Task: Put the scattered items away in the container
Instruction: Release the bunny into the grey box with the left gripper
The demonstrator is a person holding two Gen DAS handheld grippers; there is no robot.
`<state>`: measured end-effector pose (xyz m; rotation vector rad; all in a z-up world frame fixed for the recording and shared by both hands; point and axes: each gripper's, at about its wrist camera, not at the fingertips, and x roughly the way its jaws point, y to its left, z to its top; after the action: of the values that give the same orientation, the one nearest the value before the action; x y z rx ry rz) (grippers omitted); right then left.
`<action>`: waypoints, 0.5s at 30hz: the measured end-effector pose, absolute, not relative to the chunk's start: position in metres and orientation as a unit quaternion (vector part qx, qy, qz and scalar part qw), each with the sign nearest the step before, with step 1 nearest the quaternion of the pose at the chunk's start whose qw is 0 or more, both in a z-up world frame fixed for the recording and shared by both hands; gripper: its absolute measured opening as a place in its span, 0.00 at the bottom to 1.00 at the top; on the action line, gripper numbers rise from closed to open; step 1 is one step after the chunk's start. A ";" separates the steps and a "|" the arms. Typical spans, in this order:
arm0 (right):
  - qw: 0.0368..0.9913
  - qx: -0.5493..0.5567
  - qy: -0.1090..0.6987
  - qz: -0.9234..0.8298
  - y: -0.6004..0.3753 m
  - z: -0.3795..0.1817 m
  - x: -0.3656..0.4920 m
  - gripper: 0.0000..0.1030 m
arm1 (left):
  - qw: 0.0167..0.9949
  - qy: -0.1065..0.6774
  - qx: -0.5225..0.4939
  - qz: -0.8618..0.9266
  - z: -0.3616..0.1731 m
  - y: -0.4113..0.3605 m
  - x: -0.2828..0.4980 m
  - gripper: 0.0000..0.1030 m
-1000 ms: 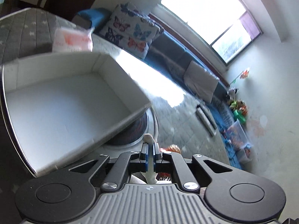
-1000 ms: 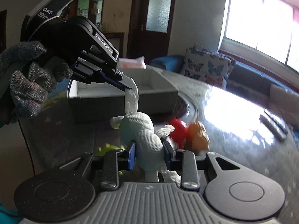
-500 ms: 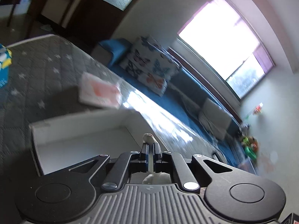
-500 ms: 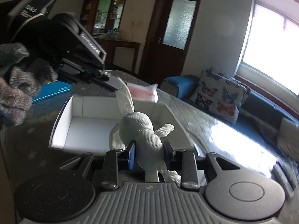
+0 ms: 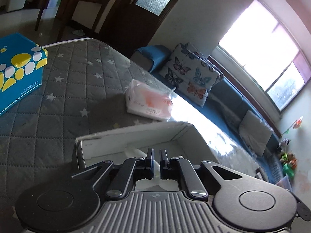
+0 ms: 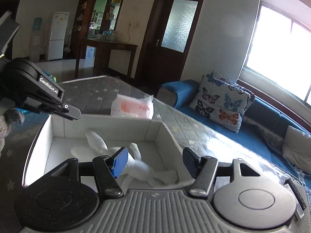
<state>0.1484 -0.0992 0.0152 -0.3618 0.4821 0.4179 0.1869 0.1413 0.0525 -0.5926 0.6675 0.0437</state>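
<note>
Bunny toy [image 6: 134, 163] lies inside the white box [image 6: 151, 130]. Right gripper [image 6: 154, 160] jaws are opening, nothing between them; left gripper [image 5: 156, 160] jaws are almost closed on nothing. Lifting out carelessly could snag the box wall.

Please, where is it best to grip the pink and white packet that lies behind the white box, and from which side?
Probably across the narrower width of the packet, near its middle, coming from above. It lies flat on the quilted cover as a low soft block, and the white box blocks a level approach from the near side.
</note>
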 end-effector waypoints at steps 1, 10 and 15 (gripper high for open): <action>0.933 -0.178 0.237 0.205 -0.102 0.015 0.144 0.62 | 0.902 0.324 -0.284 0.017 0.053 0.138 0.184 0.07; 0.928 -0.170 0.244 0.224 -0.127 0.011 0.086 0.67 | 0.911 0.335 -0.240 -0.031 0.058 0.093 0.147 0.14; 0.924 -0.163 0.255 0.235 -0.134 -0.002 0.050 0.72 | 0.916 0.337 -0.209 -0.058 0.058 0.070 0.125 0.16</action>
<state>0.0499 -0.1342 -0.0024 -0.3355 0.5244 0.4821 0.1248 0.0704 0.0579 -0.4311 0.6938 -0.1196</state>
